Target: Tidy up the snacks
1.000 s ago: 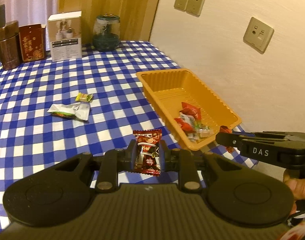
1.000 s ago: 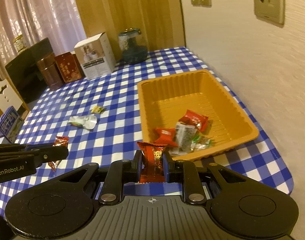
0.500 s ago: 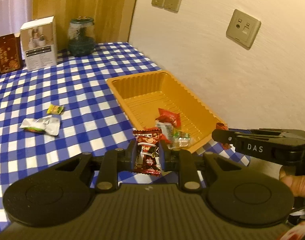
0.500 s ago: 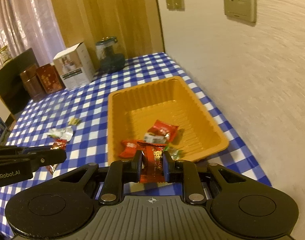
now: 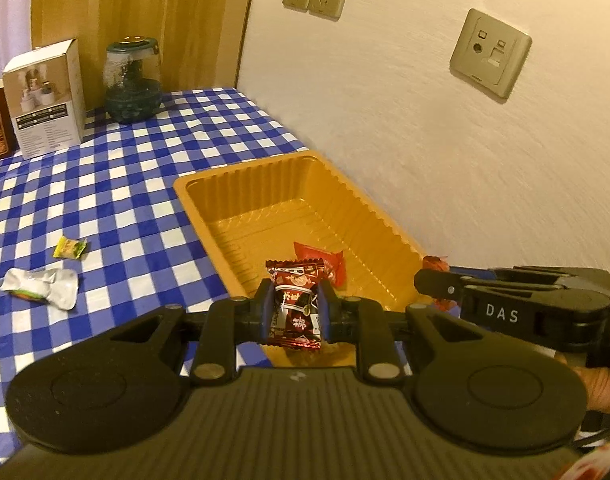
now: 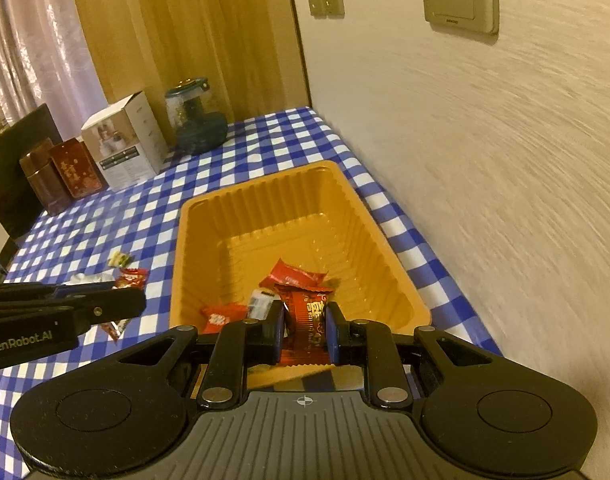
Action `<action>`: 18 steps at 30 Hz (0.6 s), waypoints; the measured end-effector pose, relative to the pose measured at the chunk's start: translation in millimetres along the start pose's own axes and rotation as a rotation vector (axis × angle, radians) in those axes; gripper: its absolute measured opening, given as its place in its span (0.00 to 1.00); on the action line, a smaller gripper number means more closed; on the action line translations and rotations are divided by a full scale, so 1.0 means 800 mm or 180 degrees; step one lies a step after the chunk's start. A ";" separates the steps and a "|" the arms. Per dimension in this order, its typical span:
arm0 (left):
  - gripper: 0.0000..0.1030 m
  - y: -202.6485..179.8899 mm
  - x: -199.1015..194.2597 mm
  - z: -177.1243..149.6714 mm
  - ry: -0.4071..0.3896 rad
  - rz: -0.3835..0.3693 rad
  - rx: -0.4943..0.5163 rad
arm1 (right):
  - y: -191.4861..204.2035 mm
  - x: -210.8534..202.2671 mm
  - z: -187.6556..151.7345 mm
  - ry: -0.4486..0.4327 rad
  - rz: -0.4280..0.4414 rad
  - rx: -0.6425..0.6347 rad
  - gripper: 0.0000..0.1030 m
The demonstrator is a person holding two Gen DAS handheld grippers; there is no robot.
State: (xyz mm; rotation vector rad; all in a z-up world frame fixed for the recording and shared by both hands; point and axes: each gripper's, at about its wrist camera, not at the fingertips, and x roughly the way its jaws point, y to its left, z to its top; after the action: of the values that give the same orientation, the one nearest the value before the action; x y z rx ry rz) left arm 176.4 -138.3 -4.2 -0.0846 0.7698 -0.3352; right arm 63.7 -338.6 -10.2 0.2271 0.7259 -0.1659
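My left gripper point(image 5: 295, 308) is shut on a dark red snack packet point(image 5: 295, 296), held above the near end of the orange tray point(image 5: 265, 196). My right gripper point(image 6: 305, 320) is shut on a red snack packet point(image 6: 307, 312), also above the tray's near end point(image 6: 225, 216). The tray holds a few red and pale packets point(image 6: 293, 276). A yellow-green candy point(image 5: 70, 247) and a silver packet point(image 5: 41, 288) lie on the checked cloth left of the tray. The right gripper shows at the right of the left wrist view point(image 5: 433, 280).
A white box point(image 5: 45, 96), a dark glass jar point(image 5: 133, 80) and brown tins point(image 6: 61, 176) stand at the table's back. A wall with sockets point(image 5: 489, 52) runs close along the tray's right side. The blue checked table point(image 5: 125, 168) extends left.
Both grippers have moved forward and right with their packets, from beside the tray to above its near end. The tray now looms larger in both views.
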 end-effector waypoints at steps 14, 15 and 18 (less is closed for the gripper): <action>0.20 0.000 0.057 0.025 0.0040 -0.0005 0.0007 | -0.017 0.037 0.025 0.0011 -0.0016 0.0027 0.21; 0.20 0.001 0.060 0.026 0.0041 -0.0001 0.0005 | -0.019 0.039 0.026 0.0016 -0.0019 0.0034 0.21; 0.25 0.004 0.070 0.030 0.0040 0.0020 -0.0023 | -0.019 0.042 0.023 0.0027 -0.0030 0.0054 0.21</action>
State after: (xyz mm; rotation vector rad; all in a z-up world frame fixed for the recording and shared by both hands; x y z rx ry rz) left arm 231.3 -154.7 -25.3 -0.0870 0.7835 -0.3272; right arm 96.7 -360.2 -21.7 0.2408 0.7342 -0.1803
